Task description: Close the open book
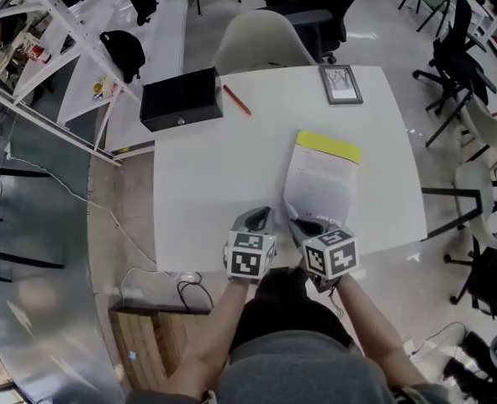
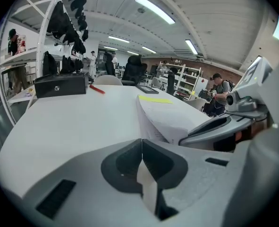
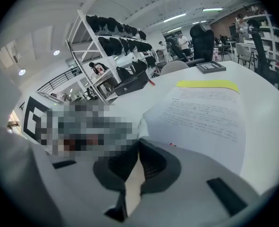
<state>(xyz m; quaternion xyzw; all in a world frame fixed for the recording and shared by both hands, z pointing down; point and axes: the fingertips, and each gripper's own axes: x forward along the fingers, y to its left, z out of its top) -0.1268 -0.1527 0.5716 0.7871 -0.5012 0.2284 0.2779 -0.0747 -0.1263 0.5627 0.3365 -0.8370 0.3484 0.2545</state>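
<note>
- While the head view lays out the whole white table (image 1: 206, 192), it alone shows the book (image 1: 324, 179) lying right of the middle. Its yellow strip is at the far end and its near end is close to the table's near edge.
- Left gripper (image 1: 260, 217) sits just left of the book's near corner. The left gripper view shows its fingers (image 2: 125, 160) closed tip to tip with nothing between them.
- Right gripper (image 1: 304, 224) is at the book's near left corner. Its own view shows its fingers (image 3: 153, 163) closed together, tips right against the upturned edge of the printed top sheet; whether that sheet is pinched I cannot tell.
- Only the left gripper view shows plainly that the book's left edge stands up off the table.
- Black box (image 1: 181, 98) and red pen (image 1: 236, 99) lie far left beyond the book, and a framed picture (image 1: 341, 83) lies past its far end, all well apart from it.
- Bare table spreads left of the book; to its right a narrower strip runs to the edge.
</note>
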